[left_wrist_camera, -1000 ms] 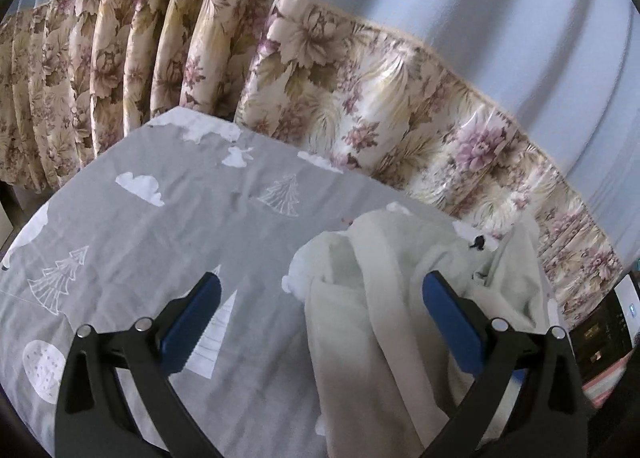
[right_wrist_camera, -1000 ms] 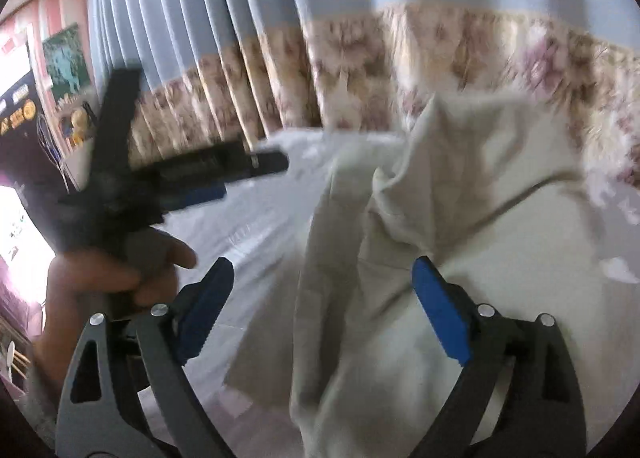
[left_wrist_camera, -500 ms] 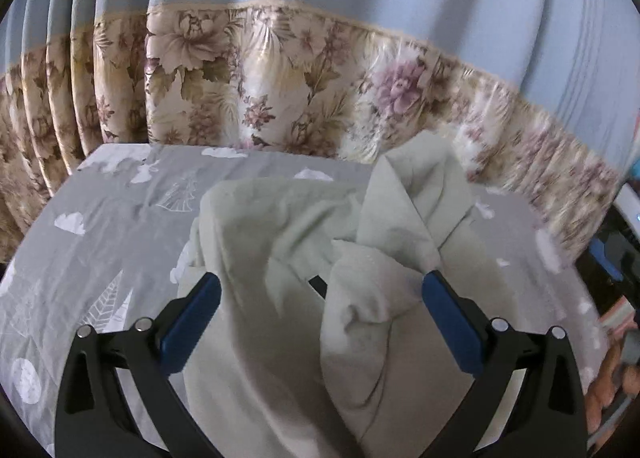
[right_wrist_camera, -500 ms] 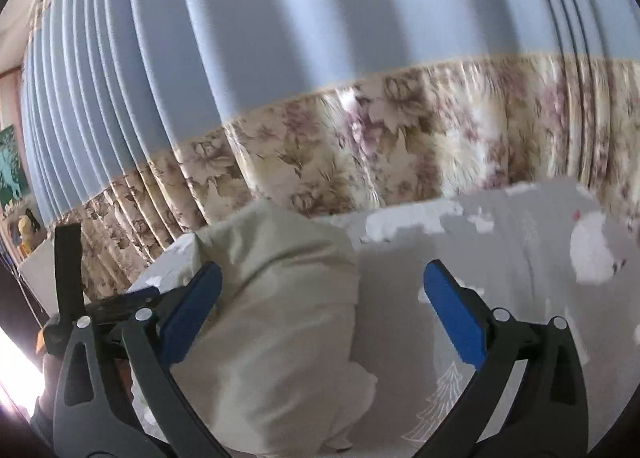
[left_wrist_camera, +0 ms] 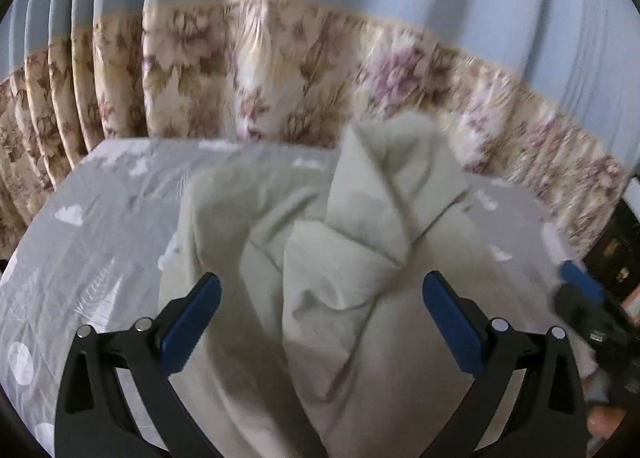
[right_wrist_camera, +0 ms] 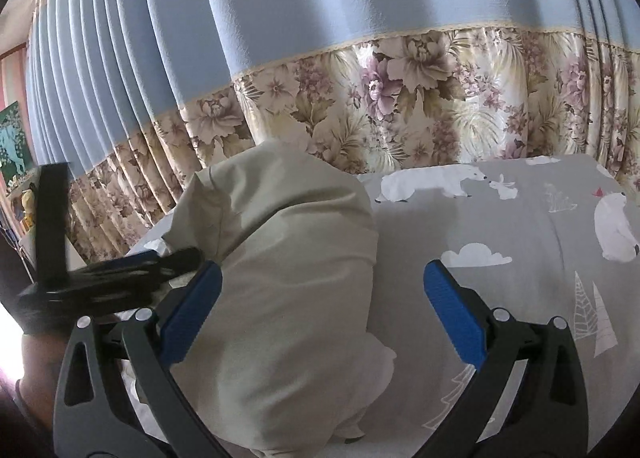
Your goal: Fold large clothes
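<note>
A crumpled pale cream garment (left_wrist_camera: 320, 270) lies in a heap on the grey bed sheet (left_wrist_camera: 100, 225). My left gripper (left_wrist_camera: 320, 322) is open and empty, its jaws wide apart just above the near part of the heap. In the right wrist view the same garment (right_wrist_camera: 288, 278) rises as a mound at the left. My right gripper (right_wrist_camera: 320, 318) is open and empty, with the mound's right edge between its jaws. The left gripper (right_wrist_camera: 120, 270) shows at the left of that view, close against the mound. The right gripper (left_wrist_camera: 588, 306) shows blurred at the right edge of the left wrist view.
The grey sheet (right_wrist_camera: 500, 258) has white bears, clouds and trees printed on it. A blue curtain with a floral lower band (right_wrist_camera: 400, 97) hangs right behind the bed. Dark furniture (left_wrist_camera: 616, 258) stands at the far right.
The left view has panned right, from bare sheet to over the heap. The right gripper has backed off and turned right, so the garment now sits at its left.
</note>
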A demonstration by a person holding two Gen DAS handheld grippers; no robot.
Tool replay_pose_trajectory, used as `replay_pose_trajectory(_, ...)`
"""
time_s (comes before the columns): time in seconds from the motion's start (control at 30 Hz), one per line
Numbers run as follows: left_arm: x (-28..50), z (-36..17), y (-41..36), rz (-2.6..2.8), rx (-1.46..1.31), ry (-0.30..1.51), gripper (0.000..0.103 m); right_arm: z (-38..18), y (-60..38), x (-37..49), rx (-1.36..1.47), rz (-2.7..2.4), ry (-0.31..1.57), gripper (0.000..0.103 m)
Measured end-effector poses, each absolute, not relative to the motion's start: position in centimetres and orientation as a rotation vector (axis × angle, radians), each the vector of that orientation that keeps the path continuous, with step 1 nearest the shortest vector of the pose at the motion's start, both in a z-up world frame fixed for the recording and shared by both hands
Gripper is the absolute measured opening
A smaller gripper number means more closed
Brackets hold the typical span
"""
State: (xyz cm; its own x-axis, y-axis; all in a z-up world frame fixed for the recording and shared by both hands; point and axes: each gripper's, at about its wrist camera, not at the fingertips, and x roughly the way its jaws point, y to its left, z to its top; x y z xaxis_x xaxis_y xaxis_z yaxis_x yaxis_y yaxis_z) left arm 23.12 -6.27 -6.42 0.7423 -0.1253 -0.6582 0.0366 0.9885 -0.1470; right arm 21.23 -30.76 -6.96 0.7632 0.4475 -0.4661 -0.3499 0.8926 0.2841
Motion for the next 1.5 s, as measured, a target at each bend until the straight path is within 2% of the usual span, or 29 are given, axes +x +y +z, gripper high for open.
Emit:
replay_pose_trajectory(0.07, 23.6, -7.0, -6.7, -0.105, -0.123, 0.728, 0.097, -7.0, -30.7, 21.2, 0.173, 0.428, 0.550, 0.100)
replay_pose_trajectory(0.1, 23.7, -7.1, -6.7, -0.101, -0.119, 0.728, 0.067, -7.0, -30.6, 21.2, 0.162, 0.420, 0.548, 0.100)
replay_pose_trajectory(0.2, 24.2, -6.9, -6.0, -0.148, -0.129, 0.751, 0.026, -7.1, -30.4, 21.2, 0.146, 0.416, 0.548, 0.100)
replay_pose_trajectory(0.23, 24.2, -6.6, -5.6, -0.154, -0.124, 0.745, 0.023, -7.1, -30.3, 21.2, 0.142, 0.418, 0.549, 0.100)
replay_pose_trajectory(0.27, 24.0, -6.0, -5.1, -0.147, -0.098, 0.730, 0.014, -7.2, -30.2, 21.2, 0.137, 0.419, 0.550, 0.100)
replay_pose_trajectory(0.3, 24.0, -5.6, -4.7, -0.140, -0.091, 0.721, 0.012, -7.2, -30.0, 21.2, 0.128, 0.421, 0.553, 0.100)
replay_pose_trajectory(0.47, 23.6, -3.7, -1.9, -0.129, -0.102, 0.704, 0.011, -8.1, -27.5, 20.9, 0.045, 0.472, 0.593, 0.100)
replay_pose_trajectory(0.8, 25.6, -5.0, 2.2, -0.064, -0.107, 0.779, 0.010, -11.1, -22.3, 19.8, -0.158, 0.532, 0.658, 0.100)
replay_pose_trajectory(0.93, 26.3, -8.4, 2.1, -0.002, -0.016, 0.840, 0.010, -13.1, -19.6, 19.5, -0.296, 0.511, 0.701, 0.100)
replay_pose_trajectory(1.07, 26.2, -10.6, 2.4, 0.014, -0.050, 0.860, 0.014, -13.8, -18.3, 19.5, -0.366, 0.490, 0.722, 0.100)
replay_pose_trajectory(1.13, 25.8, -10.3, 2.5, 0.018, -0.060, 0.862, 0.020, -13.9, -18.4, 19.6, -0.360, 0.487, 0.725, 0.100)
replay_pose_trajectory(1.17, 25.4, -9.8, 2.7, 0.043, -0.063, 0.860, 0.035, -14.0, -18.5, 19.7, -0.351, 0.490, 0.728, 0.100)
replay_pose_trajectory(1.2, 25.0, -9.3, 2.9, 0.071, -0.071, 0.854, 0.056, -14.0, -18.7, 19.8, -0.340, 0.492, 0.733, 0.100)
replay_pose_trajectory(1.27, 23.4, -8.1, 4.1, 0.096, -0.138, 0.805, 0.072, -14.0, -18.8, 19.8, -0.330, 0.495, 0.736, 0.100)
replay_pose_trajectory(1.37, 21.4, -6.3, 4.0, 0.079, -0.166, 0.756, 0.074, -14.0, -18.8, 19.8, -0.319, 0.500, 0.734, 0.100)
replay_pose_trajectory(1.5, 21.3, -4.6, 2.2, 0.010, -0.186, 0.714, 0.086, -13.7, -19.4, 20.0, -0.270, 0.521, 0.740, 0.100)
